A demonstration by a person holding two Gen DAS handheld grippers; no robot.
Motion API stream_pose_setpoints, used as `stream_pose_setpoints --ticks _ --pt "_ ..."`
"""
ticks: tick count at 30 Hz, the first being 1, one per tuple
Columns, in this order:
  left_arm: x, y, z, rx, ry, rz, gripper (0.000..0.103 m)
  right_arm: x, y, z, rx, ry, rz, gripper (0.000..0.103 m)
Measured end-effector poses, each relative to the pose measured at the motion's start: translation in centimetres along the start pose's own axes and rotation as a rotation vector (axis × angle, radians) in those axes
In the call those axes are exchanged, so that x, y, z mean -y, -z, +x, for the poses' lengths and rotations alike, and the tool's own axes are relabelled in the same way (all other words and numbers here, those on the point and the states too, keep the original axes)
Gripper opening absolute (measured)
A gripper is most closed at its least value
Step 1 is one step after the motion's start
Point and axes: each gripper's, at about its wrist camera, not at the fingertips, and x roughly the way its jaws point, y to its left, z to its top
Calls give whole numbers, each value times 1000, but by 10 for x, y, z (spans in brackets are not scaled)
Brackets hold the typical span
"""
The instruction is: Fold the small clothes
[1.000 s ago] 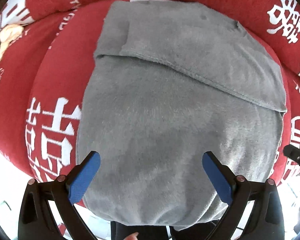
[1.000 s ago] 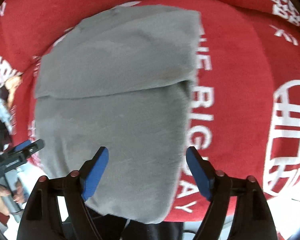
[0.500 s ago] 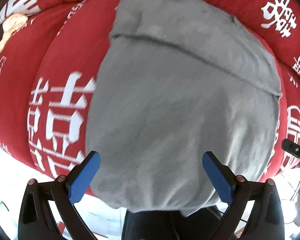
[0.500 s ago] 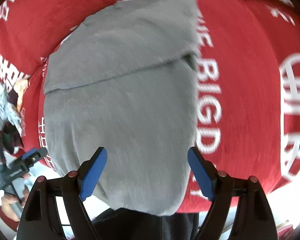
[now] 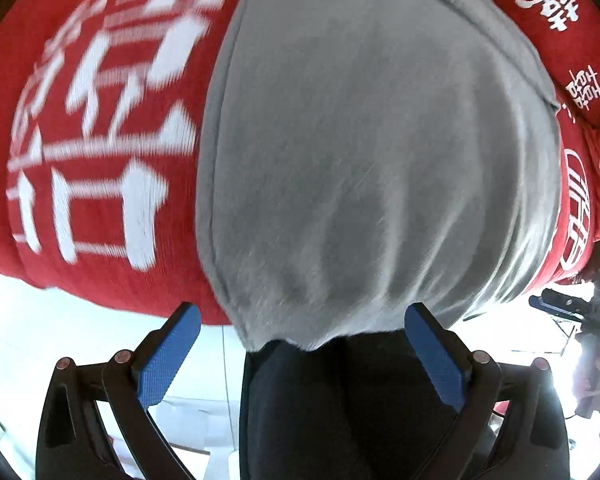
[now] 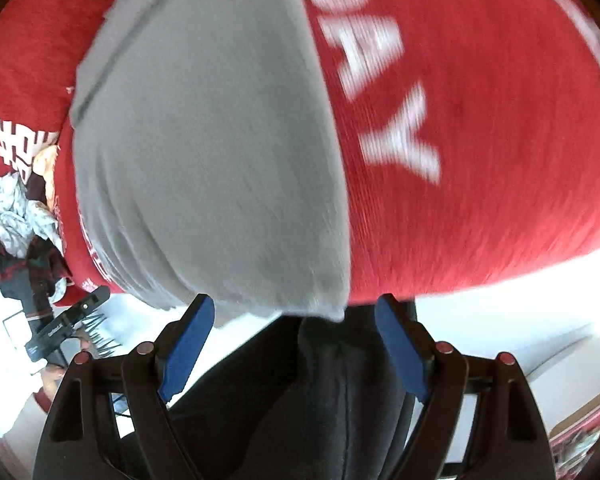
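Note:
A grey fleece garment (image 5: pixel 360 152) lies on a red cover with white lettering (image 5: pixel 92 128), its near end hanging over the front edge. Its far part is folded over. My left gripper (image 5: pixel 300 344) is open and empty, just below the hanging hem. The garment also shows in the right wrist view (image 6: pixel 204 152), with its right edge on the cover (image 6: pixel 480 140). My right gripper (image 6: pixel 294 332) is open and empty, jaws either side of the hem's right corner, apart from it. Dark trousers (image 6: pixel 300 400) lie behind both grippers.
A pile of other clothes (image 6: pixel 20 216) lies at the left of the red cover. The left gripper (image 6: pixel 68 324) shows at lower left in the right wrist view; the right gripper (image 5: pixel 560 304) shows at right in the left wrist view. Bright floor lies below the cover's edge.
Both grippers have pulled back and down toward the front edge of the cover. The garment's hanging hem now sits right at the fingertips. Both stay open.

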Motion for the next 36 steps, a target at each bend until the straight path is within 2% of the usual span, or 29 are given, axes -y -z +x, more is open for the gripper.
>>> stream_pose_setpoints --ticks 3,8,12,13,14,15,16,17,19,20,23,25,28,30,36 --pt "-10 9 16 -8 32 -4 102 5 9 27 -33 -1 -12 85" --pt "-10 16 39 -8 22 -4 102 2 11 68 -67 13 -62 85" --pt "-16 24 43 14 40 -33 101 7 9 72 -48 9 -79 84" --pt "-19 26 41 17 53 -42 95 7 9 72 -45 -10 -67 83" --pt "-22 28 41 12 55 -51 84 7 9 71 -40 -29 -49 74" --pt "-27 31 42 -1 65 -66 79 7 8 68 -41 -47 -25 50" --pt "-31 33 41 -10 105 -82 62 8 8 67 -45 -47 -8 38" --pt "-33 36 42 -17 133 -84 39 8 8 65 -52 -50 4 15" --pt "-28 42 36 -31 163 -35 17 6 12 60 -57 -79 -5 11" --pt "-25 45 31 -30 160 -17 16 2 13 56 -57 -88 -21 11" --pt "-13 47 1 0 222 13 16 -16 19 33 -50 -170 -63 11" --pt "-9 48 -27 46 263 34 16 -23 16 15 -33 -223 -72 11" --pt "-2 25 -64 116 291 44 16 -32 7 -17 19 -322 -70 10" --pt "2 2 -85 164 308 45 16 -41 -11 -35 63 -382 -51 10" --pt "2 -72 -108 267 292 39 16 -58 -69 -79 168 -508 -18 5"
